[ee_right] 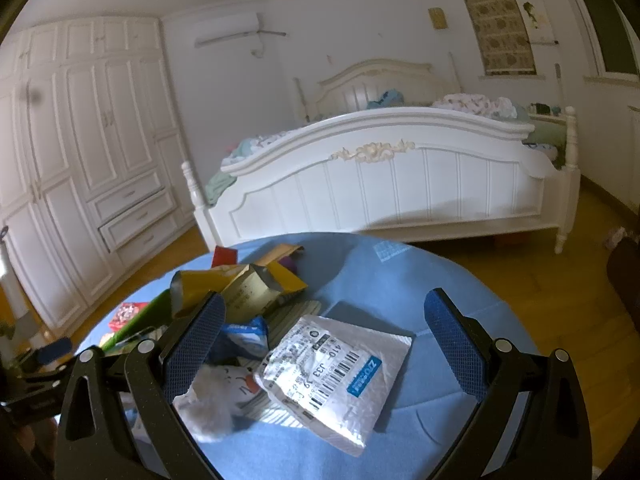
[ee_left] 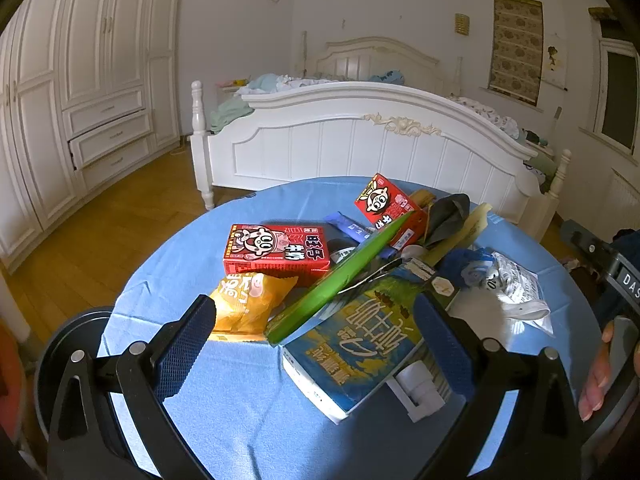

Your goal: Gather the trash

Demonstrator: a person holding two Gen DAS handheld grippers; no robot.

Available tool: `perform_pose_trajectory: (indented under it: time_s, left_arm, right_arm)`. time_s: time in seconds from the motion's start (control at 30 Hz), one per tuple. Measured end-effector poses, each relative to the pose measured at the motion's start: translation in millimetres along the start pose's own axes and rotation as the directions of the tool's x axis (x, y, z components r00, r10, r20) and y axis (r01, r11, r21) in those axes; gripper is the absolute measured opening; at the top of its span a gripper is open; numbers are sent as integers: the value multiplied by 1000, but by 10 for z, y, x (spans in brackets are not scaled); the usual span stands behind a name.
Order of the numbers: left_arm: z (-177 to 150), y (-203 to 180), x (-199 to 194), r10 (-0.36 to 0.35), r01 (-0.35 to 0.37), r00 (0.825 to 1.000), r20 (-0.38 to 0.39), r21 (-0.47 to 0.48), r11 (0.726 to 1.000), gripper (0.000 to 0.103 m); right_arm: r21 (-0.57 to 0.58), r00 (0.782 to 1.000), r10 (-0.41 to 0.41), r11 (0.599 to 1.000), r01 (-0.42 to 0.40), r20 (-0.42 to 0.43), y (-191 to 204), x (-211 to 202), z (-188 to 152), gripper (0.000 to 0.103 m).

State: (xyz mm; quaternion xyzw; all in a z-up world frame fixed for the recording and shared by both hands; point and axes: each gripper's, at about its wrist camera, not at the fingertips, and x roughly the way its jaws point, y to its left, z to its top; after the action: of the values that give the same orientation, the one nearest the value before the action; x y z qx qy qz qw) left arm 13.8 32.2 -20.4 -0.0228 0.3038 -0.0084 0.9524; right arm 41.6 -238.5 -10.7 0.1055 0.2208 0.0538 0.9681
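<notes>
Both tongs hang released — the left gripper [ee_left: 316, 344] over the blue milk carton [ee_left: 360, 344], the right gripper [ee_right: 324, 344] over the white mailer bag [ee_right: 340, 372] — with trash heaped on the blue table [ee_left: 224, 412].

We are looking across a round table under a blue cloth [ee_left: 240, 420] toward a white bed [ee_left: 360, 148] whose footboard is carrying a pale carved ornament [ee_left: 402, 123]. Rumpled bedding and clothes [ee_right: 476, 105] are lying on the mattress. A tall white wardrobe [ee_left: 92, 80] with drawers is standing along the left wall, an air conditioner [ee_right: 228, 29] is hanging high beside it, and a patterned blind [ee_left: 516, 48] is covering a window on the right. Wooden flooring [ee_left: 100, 232] is showing around the table.
</notes>
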Motion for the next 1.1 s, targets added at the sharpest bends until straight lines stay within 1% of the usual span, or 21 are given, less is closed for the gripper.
perform_pose_trajectory:
  time_s: [1.1]
  left_arm:
    - [-7,-7,7,1,-1,1000,-5,-2,1000,98]
  right_arm:
    - [12,1000,6,1000,-6,-12,-26,59,-9,98]
